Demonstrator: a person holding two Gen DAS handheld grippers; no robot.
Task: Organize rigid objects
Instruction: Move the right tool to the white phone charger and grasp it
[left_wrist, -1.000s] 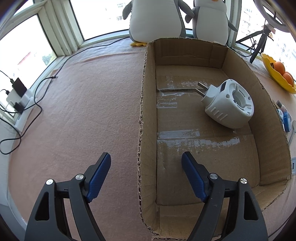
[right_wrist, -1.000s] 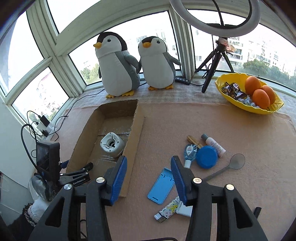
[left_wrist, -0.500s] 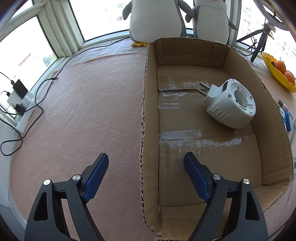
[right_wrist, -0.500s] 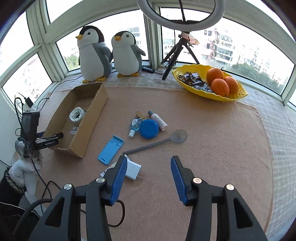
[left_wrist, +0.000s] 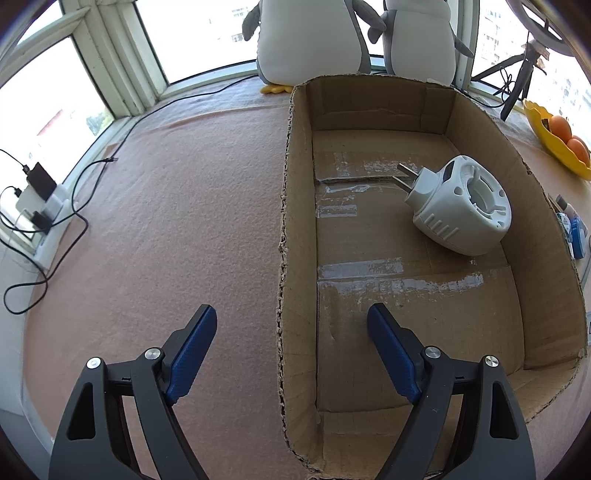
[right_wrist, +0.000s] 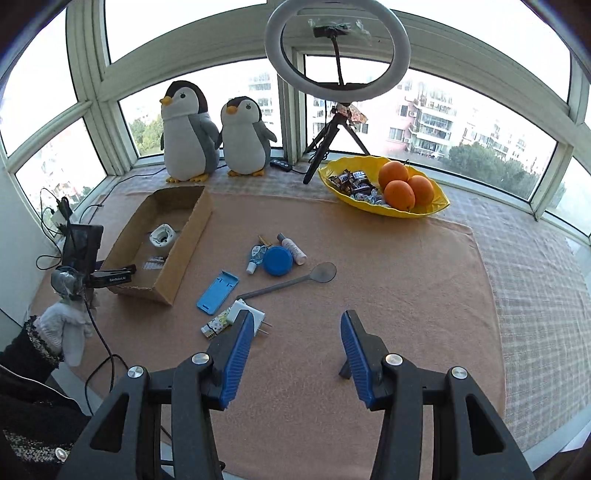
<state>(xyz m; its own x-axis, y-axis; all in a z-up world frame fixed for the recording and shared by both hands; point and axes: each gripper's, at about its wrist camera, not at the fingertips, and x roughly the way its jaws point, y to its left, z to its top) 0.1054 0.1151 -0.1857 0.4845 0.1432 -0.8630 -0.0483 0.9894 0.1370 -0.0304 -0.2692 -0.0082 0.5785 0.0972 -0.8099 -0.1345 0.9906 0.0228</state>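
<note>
Both claws are parted and empty: the left claw (left_wrist: 291, 328) straddles the cardboard box (right_wrist: 192, 229) wall, the right claw (right_wrist: 297, 332) hangs over bare table. The white charger plug (right_wrist: 251, 315), nearest the box's corner, looks the easiest next pick; approach it flat and low.

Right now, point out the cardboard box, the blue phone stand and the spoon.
cardboard box (right_wrist: 192, 236): right wrist view, outer side wall.
blue phone stand (right_wrist: 217, 292): right wrist view, flat back.
spoon (right_wrist: 325, 273): right wrist view, bowl.

Plug adapter (right_wrist: 161, 235) in box (right_wrist: 192, 229); phone stand (right_wrist: 217, 292), spoon (right_wrist: 291, 282), lid (right_wrist: 278, 260) right of box.
</note>
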